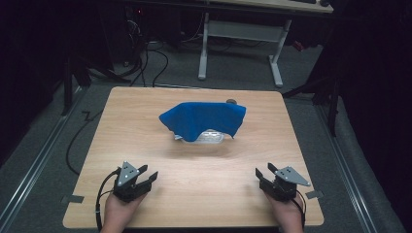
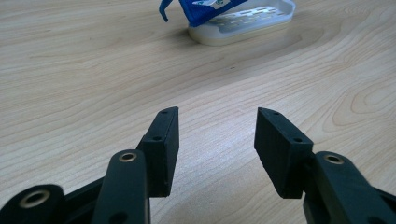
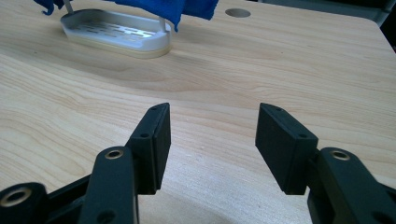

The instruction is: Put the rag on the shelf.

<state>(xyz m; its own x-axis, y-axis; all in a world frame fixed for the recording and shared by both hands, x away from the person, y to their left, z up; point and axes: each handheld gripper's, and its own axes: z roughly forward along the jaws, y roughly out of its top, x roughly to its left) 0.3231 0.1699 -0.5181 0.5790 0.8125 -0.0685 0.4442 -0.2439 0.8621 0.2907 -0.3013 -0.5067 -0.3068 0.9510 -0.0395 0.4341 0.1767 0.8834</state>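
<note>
High view: blue cloth [image 1: 204, 119] over tray [image 1: 210, 138]

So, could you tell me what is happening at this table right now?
A person holds a gripper in each hand near the table's front edge. The left gripper and the right gripper are both open and hold nothing. In the middle, a blue cloth is draped above a white slotted tray, and neither gripper touches it.
</note>
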